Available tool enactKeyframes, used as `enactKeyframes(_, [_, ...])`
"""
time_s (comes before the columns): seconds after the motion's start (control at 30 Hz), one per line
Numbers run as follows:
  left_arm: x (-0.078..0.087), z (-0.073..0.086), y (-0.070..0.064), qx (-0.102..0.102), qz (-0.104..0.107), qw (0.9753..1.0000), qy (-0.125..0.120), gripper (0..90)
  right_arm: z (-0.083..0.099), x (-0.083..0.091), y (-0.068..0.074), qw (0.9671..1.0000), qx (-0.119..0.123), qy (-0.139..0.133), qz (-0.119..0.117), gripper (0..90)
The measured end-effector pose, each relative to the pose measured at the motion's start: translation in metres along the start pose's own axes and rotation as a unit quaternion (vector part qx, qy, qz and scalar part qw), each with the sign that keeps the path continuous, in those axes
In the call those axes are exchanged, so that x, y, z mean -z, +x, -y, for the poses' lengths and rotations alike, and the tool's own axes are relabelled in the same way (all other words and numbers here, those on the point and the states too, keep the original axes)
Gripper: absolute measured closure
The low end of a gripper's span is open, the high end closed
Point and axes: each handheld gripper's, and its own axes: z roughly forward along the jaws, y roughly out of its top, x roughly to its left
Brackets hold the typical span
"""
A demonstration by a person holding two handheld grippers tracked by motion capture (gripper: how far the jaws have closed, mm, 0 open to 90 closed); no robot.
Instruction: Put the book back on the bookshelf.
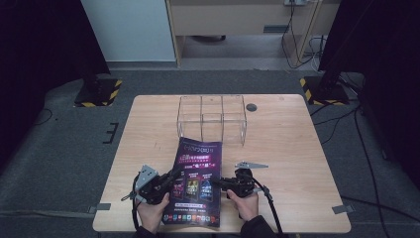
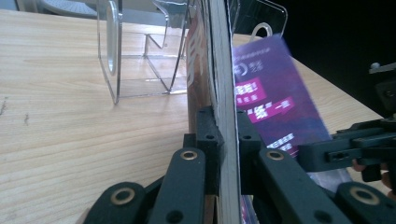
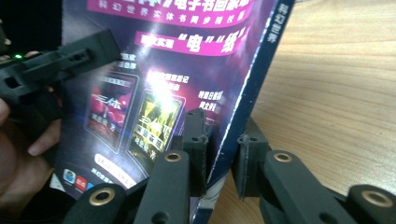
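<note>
On the table [image 1: 277,144], one magazine [image 1: 195,183] is pinched by two grippers, left gripper [image 1: 171,179] and right gripper [image 1: 218,182].

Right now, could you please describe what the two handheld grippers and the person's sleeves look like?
Both the left gripper and the right gripper are black, with linked jaws pinned by brass-coloured rivets. Each carries a grey three-cornered plate and trails a black cable. The sleeves are dark.

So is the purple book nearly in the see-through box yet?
Not yet. Done: both grippers have hold of the magazine, the left gripper on one edge and the right gripper on the spine edge. In hand: it sits low over the table, near the person. Left: the clear organizer beyond it looks empty, so the magazine probably still has to go in.
</note>
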Motion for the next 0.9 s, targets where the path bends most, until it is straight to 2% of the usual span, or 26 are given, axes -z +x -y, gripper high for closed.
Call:
enactKeyframes(0.23, [-0.001, 0.001, 0.004, 0.008, -0.006, 0.9999, 0.009, 82.7, -0.003, 0.006, 0.003, 0.9999, 0.004, -0.009, -0.005, 80.5])
enactKeyframes(0.47, [-0.005, 0.003, 0.010, 0.018, -0.013, 0.9995, 0.022, 77.4, -0.010, 0.013, 0.009, 0.9997, 0.012, -0.016, -0.010, 83.4])
enactKeyframes(0.7, [-0.009, 0.006, 0.015, 0.024, -0.014, 0.9992, 0.030, 68.5, -0.015, 0.018, 0.014, 0.9995, 0.025, -0.016, -0.007, 84.3])
enactKeyframes(0.9, [-0.010, 0.008, 0.018, 0.029, -0.020, 0.9990, 0.028, 56.8, -0.019, 0.022, 0.017, 0.9992, 0.035, -0.016, -0.013, 84.4])
